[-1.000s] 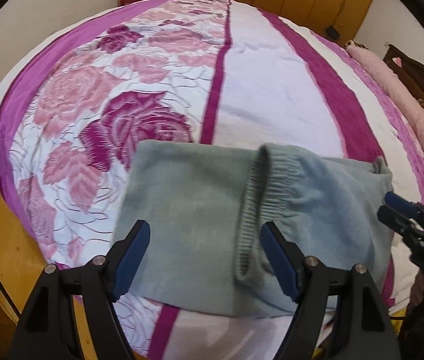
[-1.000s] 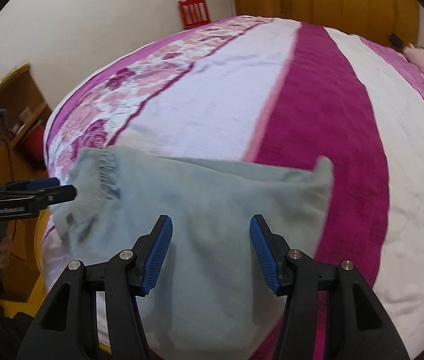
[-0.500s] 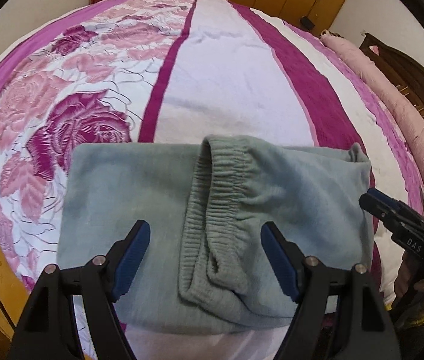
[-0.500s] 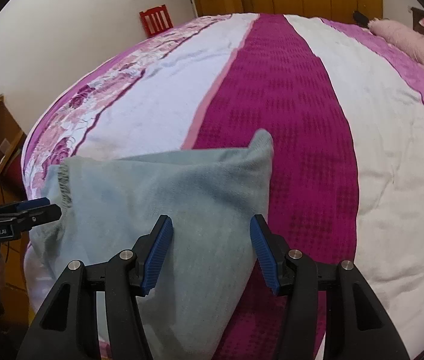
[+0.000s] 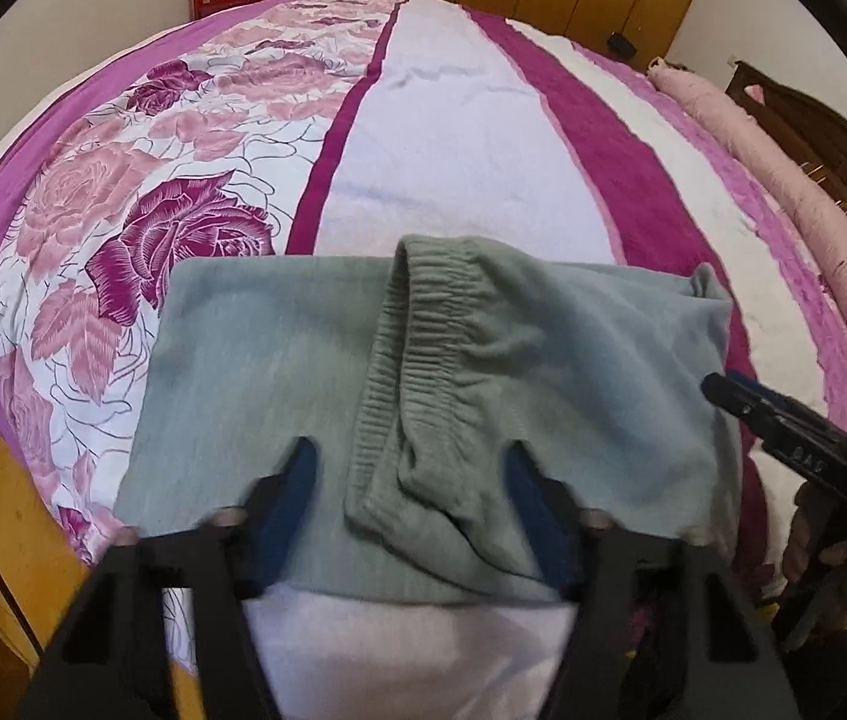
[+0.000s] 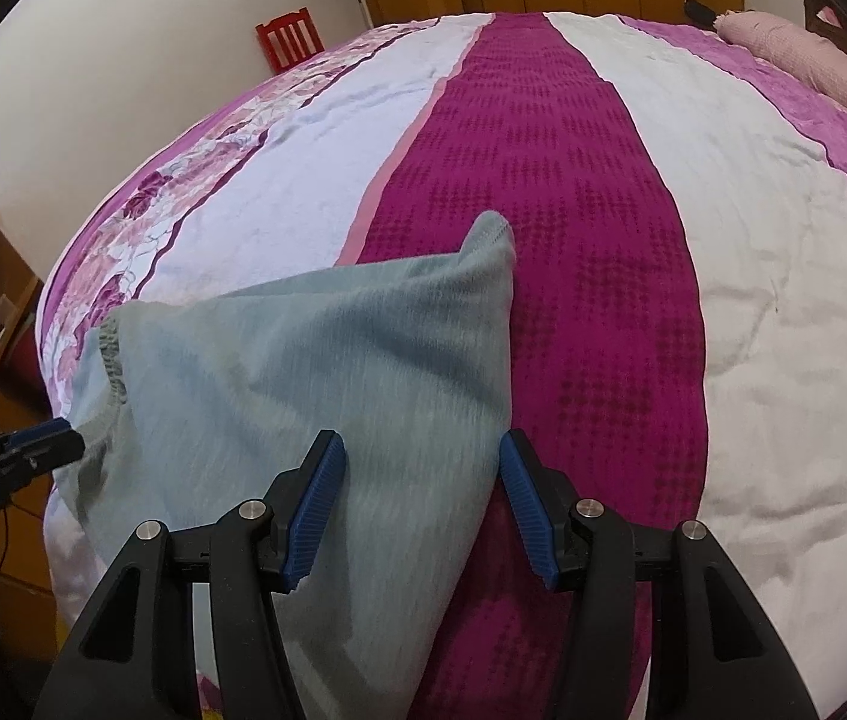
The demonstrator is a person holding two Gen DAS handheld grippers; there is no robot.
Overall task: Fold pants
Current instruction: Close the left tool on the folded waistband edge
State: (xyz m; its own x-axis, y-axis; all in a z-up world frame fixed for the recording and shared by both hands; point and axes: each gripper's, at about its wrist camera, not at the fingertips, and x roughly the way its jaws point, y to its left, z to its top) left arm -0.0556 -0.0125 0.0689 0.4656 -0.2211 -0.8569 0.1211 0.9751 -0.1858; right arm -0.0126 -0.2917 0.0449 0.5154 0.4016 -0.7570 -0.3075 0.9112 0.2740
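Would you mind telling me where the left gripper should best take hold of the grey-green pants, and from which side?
Probably the ribbed waistband of the pants, approached from the near edge. It lies bunched on top as a raised ridge, so the closing left gripper, already straddling its near end, can pinch it without catching the bedspread.

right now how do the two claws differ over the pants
The left claw straddles the ribbed waistband near the middle of the folded grey-green pants, while the right claw sits at their right edge, one pad over cloth, the other over the magenta stripe. The left claw is blurred and its jaws are closing; the right claw looks sharp. Both have blue pads and grip nothing yet.
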